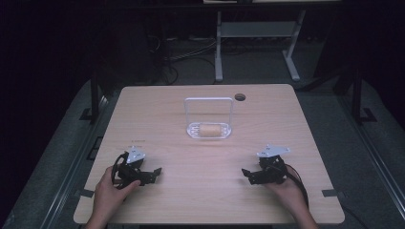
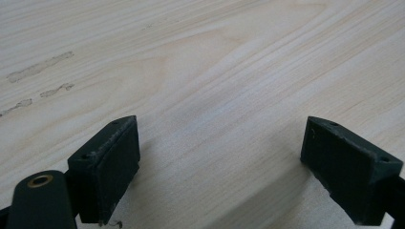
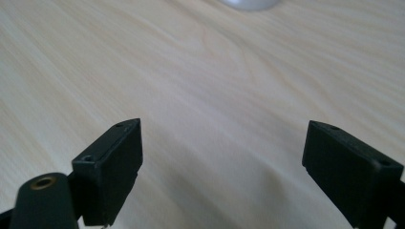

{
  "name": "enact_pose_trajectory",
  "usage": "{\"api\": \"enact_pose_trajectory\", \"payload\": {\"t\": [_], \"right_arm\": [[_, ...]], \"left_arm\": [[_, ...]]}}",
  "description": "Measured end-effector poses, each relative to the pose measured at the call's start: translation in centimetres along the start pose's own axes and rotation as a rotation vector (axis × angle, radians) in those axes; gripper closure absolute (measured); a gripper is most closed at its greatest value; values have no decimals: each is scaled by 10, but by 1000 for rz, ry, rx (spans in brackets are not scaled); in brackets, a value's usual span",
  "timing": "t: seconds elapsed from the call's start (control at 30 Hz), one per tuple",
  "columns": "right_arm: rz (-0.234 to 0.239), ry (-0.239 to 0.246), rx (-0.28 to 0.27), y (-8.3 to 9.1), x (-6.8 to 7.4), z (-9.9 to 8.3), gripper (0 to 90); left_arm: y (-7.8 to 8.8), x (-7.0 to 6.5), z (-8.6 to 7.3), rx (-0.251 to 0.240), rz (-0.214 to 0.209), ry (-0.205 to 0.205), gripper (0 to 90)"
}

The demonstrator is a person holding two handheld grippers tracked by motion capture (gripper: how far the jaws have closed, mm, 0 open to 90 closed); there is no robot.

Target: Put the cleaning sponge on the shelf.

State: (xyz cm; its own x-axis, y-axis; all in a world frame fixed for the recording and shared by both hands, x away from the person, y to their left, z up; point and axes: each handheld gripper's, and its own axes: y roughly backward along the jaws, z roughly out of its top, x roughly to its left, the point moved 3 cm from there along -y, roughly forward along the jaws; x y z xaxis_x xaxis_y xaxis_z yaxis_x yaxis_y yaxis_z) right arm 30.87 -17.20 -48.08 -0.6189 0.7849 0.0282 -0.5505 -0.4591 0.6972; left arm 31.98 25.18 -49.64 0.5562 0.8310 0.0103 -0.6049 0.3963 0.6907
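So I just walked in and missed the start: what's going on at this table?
A person holds a gripper in each hand near the front edge of a wooden table. The left gripper and the right gripper are both open with nothing between their jaws. Farther back, in the middle, sits a small clear basket with a tan roll-shaped thing inside, untouched.

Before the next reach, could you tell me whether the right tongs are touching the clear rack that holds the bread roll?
Apart. The high view shows the right tongs near the table's front, with bare wood between them and the clear rack.
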Motion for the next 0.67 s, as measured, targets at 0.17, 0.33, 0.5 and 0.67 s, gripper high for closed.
{"api": "enact_pose_trajectory", "payload": {"t": [0.17, 0.33, 0.5, 0.67], "right_arm": [[-25, -32, -18, 11, -2, -21, 107], [-51, -40, -31, 15, -5, -34, 106], [-58, -55, -2, 12, -6, -42, 94], [-55, -56, -1, 12, -6, -42, 93]], "left_arm": [[1, 0, -1, 0, -1, -3, 127], [3, -1, -2, 0, -3, -3, 127], [3, -1, -3, 0, -3, -4, 127], [3, -1, -3, 0, -3, -3, 127]]}}
